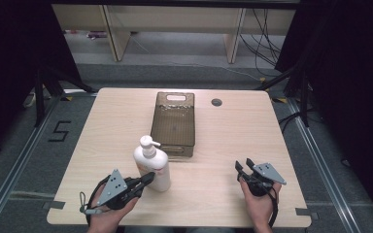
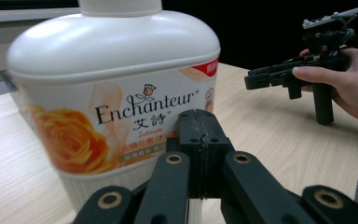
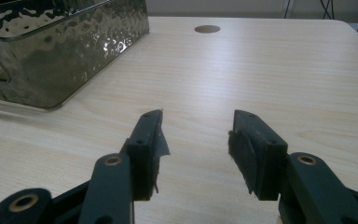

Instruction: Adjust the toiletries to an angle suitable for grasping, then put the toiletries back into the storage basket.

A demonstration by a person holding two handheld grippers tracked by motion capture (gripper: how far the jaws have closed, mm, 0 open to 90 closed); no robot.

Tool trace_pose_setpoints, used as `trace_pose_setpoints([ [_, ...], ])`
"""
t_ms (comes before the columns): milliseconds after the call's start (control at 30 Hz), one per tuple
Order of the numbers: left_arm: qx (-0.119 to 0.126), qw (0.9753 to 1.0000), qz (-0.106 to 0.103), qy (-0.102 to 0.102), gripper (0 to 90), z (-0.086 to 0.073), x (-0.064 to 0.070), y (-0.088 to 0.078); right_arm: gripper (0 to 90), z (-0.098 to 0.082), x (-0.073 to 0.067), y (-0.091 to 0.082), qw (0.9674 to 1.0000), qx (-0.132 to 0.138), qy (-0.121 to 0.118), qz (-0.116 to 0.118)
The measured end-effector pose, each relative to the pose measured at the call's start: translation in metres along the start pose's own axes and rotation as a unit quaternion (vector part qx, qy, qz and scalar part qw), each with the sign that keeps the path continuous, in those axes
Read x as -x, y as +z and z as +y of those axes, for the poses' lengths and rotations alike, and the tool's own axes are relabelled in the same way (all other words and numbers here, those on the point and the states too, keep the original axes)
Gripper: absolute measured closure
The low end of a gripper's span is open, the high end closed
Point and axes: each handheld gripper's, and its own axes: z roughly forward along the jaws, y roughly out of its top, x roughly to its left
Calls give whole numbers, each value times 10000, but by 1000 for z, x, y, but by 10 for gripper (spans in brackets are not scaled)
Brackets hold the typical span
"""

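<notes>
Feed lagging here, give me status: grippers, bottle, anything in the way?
Left hand-held gripper shut, tips at lotion pump bottle, not gripping. Right hand-held gripper open, empty. Brown basket behind bottle.

Each bare hand carries a matte black plastic claw, left [image 1: 148,177] and right [image 1: 243,165], with brass-coloured pivot rivets, grey three-cornered top plates and trailing black cables.

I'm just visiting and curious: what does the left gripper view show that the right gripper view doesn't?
The left gripper view alone: the white plastic pump bottle with its rose label, the left gripper shut just in front of it, and the other hand holding its gripper. The right gripper view alone: the dark translucent plastic basket, a round grommet, and the open right gripper. Both share the light wooden table.
</notes>
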Motion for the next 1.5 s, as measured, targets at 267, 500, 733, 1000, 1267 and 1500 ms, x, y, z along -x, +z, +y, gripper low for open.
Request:
trace_pose_setpoints([
  [267, -1, 9998, -54, 181, 876, 4, 0, 14, 530, -1, 0, 1, 9998, 46, 176, 27],
  [500, 31, 9998, -33, 179, 837, 3, 0, 21, 516, -1, 2, 1, 9998, 83, 117, 109],
  [733, 182, 9998, -4, 91, 683, 6, 3, -8, 486, -2, 2, -2, 9999, 101, 114, 47],
  [1000, 493, 9976, 438, -192, 522, 13, -2, -39, 469, -2, 1, -3, 9998, 65, 160, 51],
  [1267, 598, 9936, 962, -28, 419, 33, -8, -41, 464, -1, 4, 0, 10000, 30, 88, -1],
  [1500, 694, 9920, 1054, 65, 381, 48, -4, -32, 454, -1, 5, -1, 9997, 3, 246, 40],
])
